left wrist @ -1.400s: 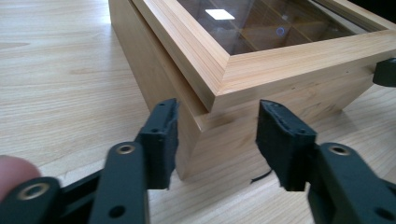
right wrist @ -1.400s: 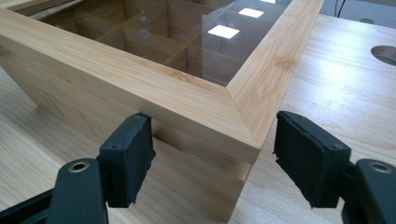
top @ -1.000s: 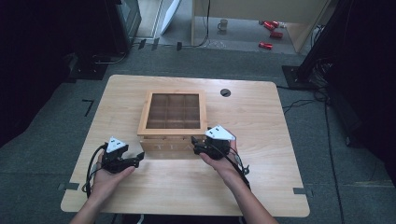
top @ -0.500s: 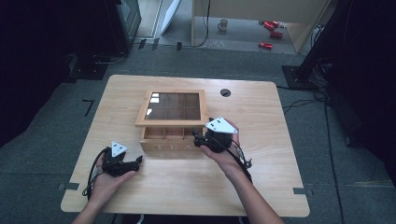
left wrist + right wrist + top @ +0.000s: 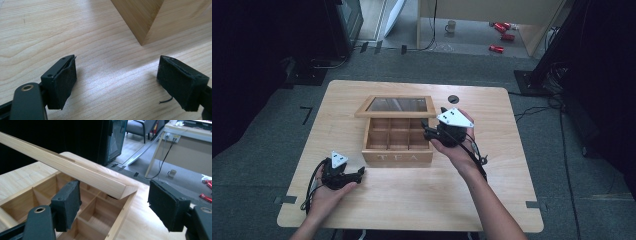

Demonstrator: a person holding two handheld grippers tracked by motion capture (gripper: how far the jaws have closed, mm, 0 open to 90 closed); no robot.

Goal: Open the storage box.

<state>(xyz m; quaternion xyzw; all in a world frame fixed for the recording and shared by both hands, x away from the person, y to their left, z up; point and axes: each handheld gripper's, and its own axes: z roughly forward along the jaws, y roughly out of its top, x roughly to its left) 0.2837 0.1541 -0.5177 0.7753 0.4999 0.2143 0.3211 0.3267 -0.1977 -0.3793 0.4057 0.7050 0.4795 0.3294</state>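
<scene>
A wooden tea box [image 5: 397, 157] with empty compartments stands mid-table. Its glass-paned lid [image 5: 396, 106] is tilted up at the front. My right gripper [image 5: 427, 129] is at the box's right front corner, raised above the rim. In the right gripper view the lid [image 5: 75, 170] runs over the left jaw and its corner ends between the wide-apart jaws [image 5: 115, 202]; the pads do not clamp it. My left gripper [image 5: 359, 172] rests on the table left of the box front. Its jaws [image 5: 116, 80] have just been opening, with only bare wood between them, and the box corner [image 5: 142, 20] lies ahead.
The light wooden table [image 5: 412, 210] has a round cable hole [image 5: 453, 99] behind the box. On the floor beyond are a mug [image 5: 451, 25] and red cans [image 5: 502, 35]. A dark cabinet [image 5: 342, 25] stands at the back left.
The right gripper has risen, and the lid, shut before, has lifted with it at its front edge. The left hand has stayed nearly where it was.
</scene>
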